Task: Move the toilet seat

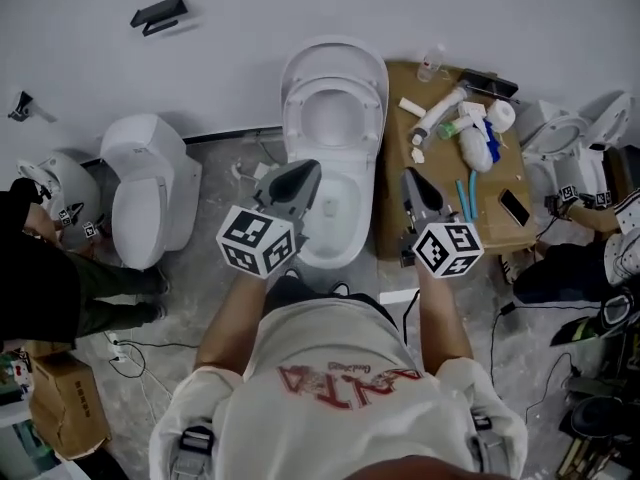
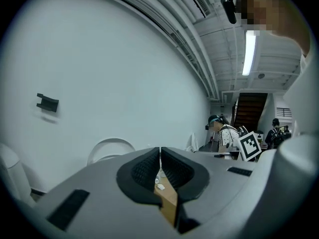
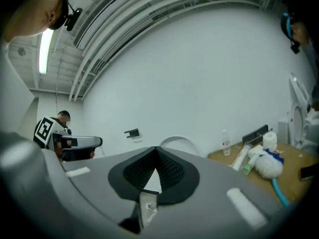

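A white toilet [image 1: 335, 213] stands against the wall in the middle of the head view. Its seat and lid [image 1: 333, 80] are tilted up toward the wall, over the open bowl. My left gripper [image 1: 311, 168] hovers above the bowl's left rim, jaws shut with nothing in them. My right gripper [image 1: 408, 176] hangs just right of the bowl, over the table's edge, also shut and empty. In the left gripper view the shut left gripper [image 2: 160, 149] points at the wall, with the raised lid [image 2: 111, 145] as a white arc. The right gripper view shows the right gripper [image 3: 156, 149] closed below the lid [image 3: 179, 142].
A wooden table [image 1: 395, 218] right of the toilet carries bottles [image 1: 433, 63], a white brush [image 1: 478, 146] and a phone [image 1: 515, 206]. A second toilet [image 1: 150, 188] with its lid down stands left. More toilets [image 1: 565, 138] and seated people sit at both sides. Cables and a cardboard box [image 1: 68, 400] lie on the floor.
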Tool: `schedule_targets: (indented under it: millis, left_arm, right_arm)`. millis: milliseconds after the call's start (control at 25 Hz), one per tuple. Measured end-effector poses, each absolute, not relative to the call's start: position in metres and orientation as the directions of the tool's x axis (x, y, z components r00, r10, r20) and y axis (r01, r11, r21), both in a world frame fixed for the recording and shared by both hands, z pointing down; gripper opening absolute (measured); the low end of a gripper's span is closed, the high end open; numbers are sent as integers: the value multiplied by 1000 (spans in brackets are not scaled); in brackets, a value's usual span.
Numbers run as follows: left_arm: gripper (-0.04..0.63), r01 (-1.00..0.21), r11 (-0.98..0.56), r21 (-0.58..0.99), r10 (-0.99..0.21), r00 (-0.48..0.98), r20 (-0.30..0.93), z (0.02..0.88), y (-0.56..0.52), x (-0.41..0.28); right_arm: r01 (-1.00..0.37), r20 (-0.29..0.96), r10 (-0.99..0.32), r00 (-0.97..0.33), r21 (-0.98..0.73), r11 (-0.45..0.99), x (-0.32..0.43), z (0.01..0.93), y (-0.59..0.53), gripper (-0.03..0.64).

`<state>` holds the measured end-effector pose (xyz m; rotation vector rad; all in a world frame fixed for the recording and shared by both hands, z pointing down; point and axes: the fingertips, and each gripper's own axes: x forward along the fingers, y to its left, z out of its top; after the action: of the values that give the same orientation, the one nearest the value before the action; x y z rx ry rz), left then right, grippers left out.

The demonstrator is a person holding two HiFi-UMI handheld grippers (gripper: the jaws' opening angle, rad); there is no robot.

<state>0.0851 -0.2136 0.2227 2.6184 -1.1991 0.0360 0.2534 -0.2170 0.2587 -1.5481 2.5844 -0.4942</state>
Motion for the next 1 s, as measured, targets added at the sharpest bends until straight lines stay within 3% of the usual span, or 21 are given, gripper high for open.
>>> schedule_targets:
  millis: [320,1000]
  left_arm:
    - [18,-741,-644,188,-748,662,47,176,-200,84]
    - [14,-731,-658,179,-744,668,-10,143,-199,-15]
  right_arm:
    - [-882,50,-884,-465,-105,459,248,200,-191,3]
    - [-861,-9,-862,-507,-23,507,147,131,-196,2]
